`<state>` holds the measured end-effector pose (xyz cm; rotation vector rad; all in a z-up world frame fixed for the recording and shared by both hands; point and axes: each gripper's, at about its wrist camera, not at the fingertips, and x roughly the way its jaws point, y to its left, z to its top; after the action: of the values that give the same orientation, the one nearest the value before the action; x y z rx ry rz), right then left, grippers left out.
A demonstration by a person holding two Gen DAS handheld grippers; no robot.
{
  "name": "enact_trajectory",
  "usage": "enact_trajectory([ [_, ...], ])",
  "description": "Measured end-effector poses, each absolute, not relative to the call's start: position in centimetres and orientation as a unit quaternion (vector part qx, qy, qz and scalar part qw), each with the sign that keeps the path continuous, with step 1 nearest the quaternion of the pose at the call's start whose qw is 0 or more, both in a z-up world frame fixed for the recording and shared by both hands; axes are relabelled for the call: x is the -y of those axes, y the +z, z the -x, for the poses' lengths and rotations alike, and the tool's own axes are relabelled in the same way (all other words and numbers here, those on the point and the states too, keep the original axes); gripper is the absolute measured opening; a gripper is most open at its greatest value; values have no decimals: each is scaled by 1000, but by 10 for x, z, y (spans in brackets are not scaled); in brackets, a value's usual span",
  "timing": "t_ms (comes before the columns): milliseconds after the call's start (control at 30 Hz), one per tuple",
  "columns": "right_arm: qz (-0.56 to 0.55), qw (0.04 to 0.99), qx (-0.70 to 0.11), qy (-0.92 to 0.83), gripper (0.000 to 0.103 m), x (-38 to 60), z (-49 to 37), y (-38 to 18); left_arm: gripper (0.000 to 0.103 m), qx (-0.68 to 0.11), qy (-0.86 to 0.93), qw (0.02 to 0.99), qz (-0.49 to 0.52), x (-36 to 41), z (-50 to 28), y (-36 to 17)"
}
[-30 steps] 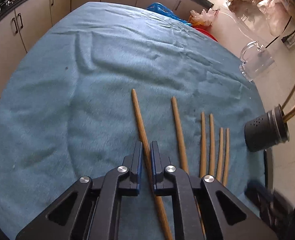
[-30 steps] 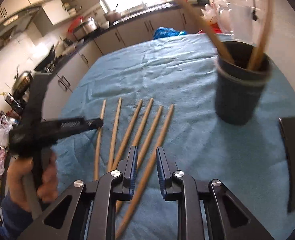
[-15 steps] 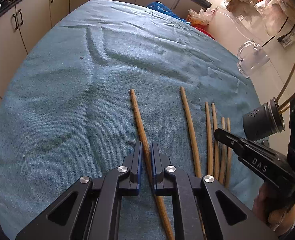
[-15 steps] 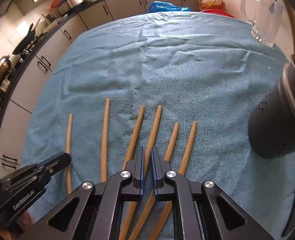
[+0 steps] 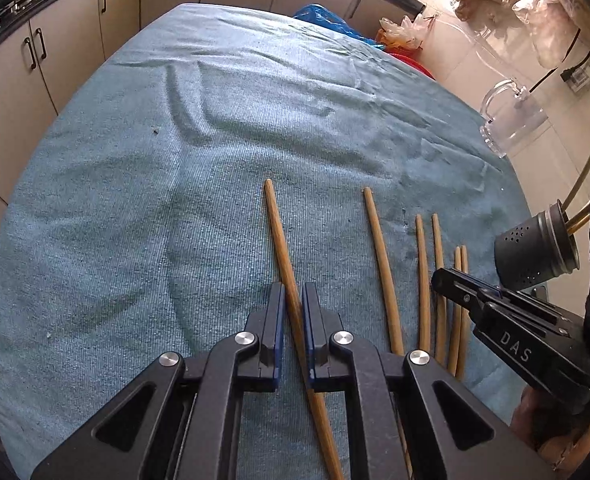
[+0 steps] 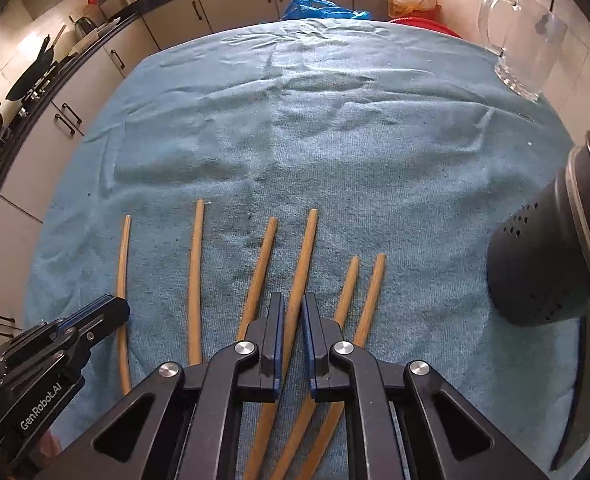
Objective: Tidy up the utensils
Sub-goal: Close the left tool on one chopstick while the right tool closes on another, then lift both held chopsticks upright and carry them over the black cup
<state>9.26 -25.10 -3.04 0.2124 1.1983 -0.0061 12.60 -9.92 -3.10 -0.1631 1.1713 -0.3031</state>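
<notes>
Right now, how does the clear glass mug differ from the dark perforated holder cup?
The clear glass mug is see-through and has a side handle; the dark perforated holder cup is opaque, with small holes and no visible handle. The mug looks empty, while the holder cup has wooden chopsticks standing in it. The mug stands farther from the grippers, the holder cup nearer. Both stand at the right edge of the blue towel.

Chopsticks (image 6: pixel 301 264): smooth matt wood. Cloth (image 5: pixel 235 120): ribbed, rough blue towelling. Holder (image 6: pixel 543 264): matt dark, perforated. Mug (image 6: pixel 531 48): clear, glossy glass. Gripper fingers (image 5: pixel 273 332): matt black plastic.
</notes>
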Motion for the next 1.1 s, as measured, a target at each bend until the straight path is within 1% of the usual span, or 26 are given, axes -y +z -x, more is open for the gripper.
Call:
enact_trajectory([
  [200,-100,825,-556,10,9,252,-92,-31,7,-543,-145,823,80,101,-128,-31],
  [367,-134,835,-533,30,8,259,-79,-20,7,-531,-168,824,105,93,-118,-25],
  [733,-161,905,-387,75,7,269,2,56,7,-431,-210,870,114,85,-66,53],
  [933,-166,923,-336,86,7,270,37,80,7,-400,-226,882,108,85,-40,82],
  [1100,-167,931,-311,89,7,273,51,93,7,-383,-227,889,103,83,-27,97],
])
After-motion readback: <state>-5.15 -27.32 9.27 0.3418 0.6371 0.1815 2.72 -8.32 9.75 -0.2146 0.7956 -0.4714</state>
